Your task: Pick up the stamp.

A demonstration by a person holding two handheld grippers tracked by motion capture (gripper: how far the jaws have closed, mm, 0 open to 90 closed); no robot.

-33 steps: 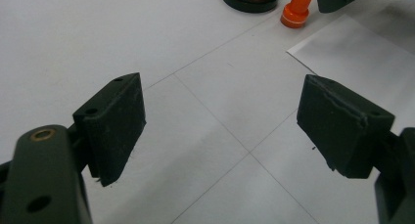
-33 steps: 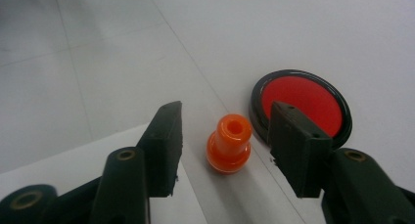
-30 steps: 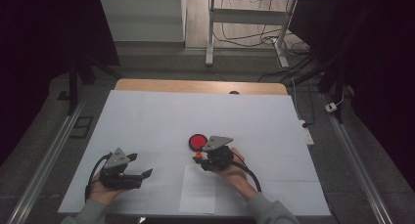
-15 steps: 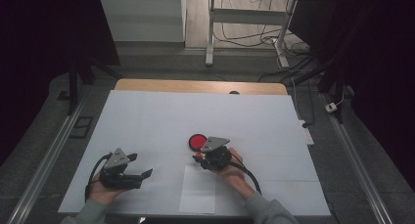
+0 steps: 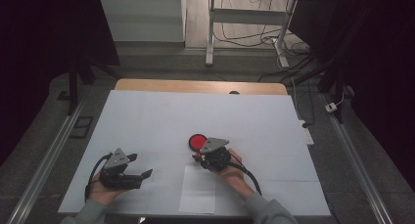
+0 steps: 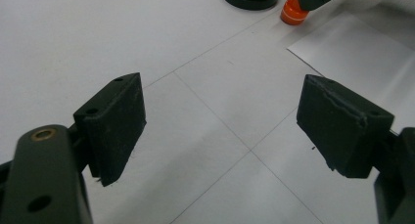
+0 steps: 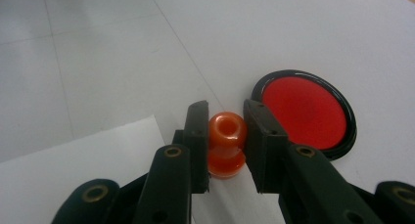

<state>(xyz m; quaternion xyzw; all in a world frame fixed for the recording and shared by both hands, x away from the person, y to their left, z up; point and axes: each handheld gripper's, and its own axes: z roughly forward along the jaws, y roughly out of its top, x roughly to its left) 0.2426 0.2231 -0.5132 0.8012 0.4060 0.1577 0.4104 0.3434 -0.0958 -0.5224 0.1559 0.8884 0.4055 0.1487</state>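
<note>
— Where is the orange stamp relative to the right gripper?

— Right between its two black jaws. In the right gripper view the jaws are clamped on the rounded handle from either side, and the wider base of the stamp sits below them, over the edge of the white sheet of paper.

— Is the base touching the paper?

— I cannot tell; it looks very close to the sheet's edge, but contact is not clear.

— And the red ink pad?

— Just beside the stamp, on the far side of the right-hand jaw, lying flat on the table. In the high view the ink pad is near the middle of the table, a little toward the near edge, and the right gripper is just on its near side.

— What about the left gripper?

— It is held near the table's near-left corner, well apart from the stamp. In the left gripper view its jaws stand wide apart with nothing between them but the table top; the stamp shows far off at the top.
</note>
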